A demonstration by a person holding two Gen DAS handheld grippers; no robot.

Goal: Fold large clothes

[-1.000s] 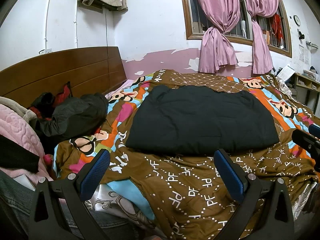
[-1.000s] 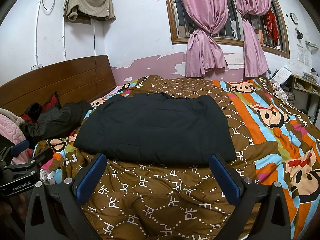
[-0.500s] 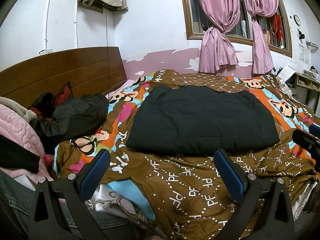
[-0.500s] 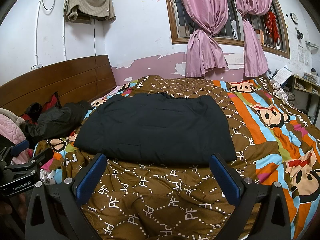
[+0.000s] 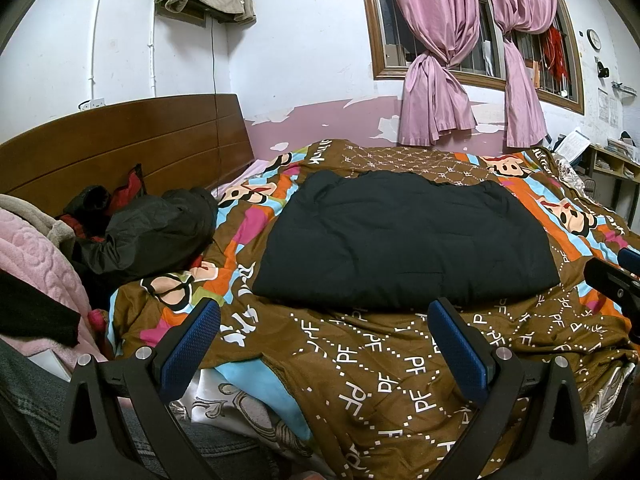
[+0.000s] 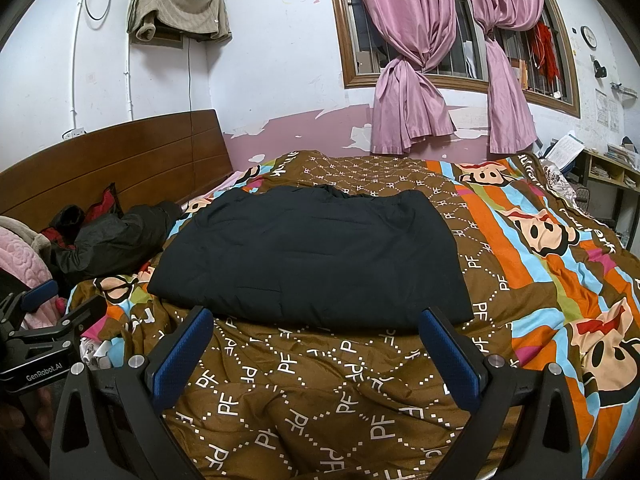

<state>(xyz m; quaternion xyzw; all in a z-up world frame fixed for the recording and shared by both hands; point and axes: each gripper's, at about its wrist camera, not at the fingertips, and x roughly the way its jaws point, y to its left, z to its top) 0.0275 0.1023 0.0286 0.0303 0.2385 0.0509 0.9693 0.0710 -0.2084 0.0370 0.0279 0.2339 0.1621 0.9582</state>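
A large black padded garment (image 5: 404,240), folded into a broad, roughly rectangular slab, lies flat on the brown patterned quilt with cartoon faces and coloured stripes (image 5: 384,364) that covers the bed. Its long axis runs across both views, from the dark wooden headboard (image 5: 120,140) side on the left toward the striped part of the quilt on the right. The near long edge faces the cameras and looks thick and rounded; the far edge is rumpled and points toward the window with tied pink curtains (image 6: 412,92).

The left gripper (image 5: 324,344) is held above the near edge of the bed, its blue-padded fingers (image 5: 192,348) spread wide with nothing between them, apart from the garment. The right gripper (image 6: 316,348) is likewise held just short of the garment's near edge, its blue-padded fingers (image 6: 448,352) spread wide and empty.

A crumpled dark jacket with red lining (image 5: 148,232) sits near the headboard, left of the folded garment and apart from it. A pink fleece blanket (image 5: 36,256) lies at the far left.
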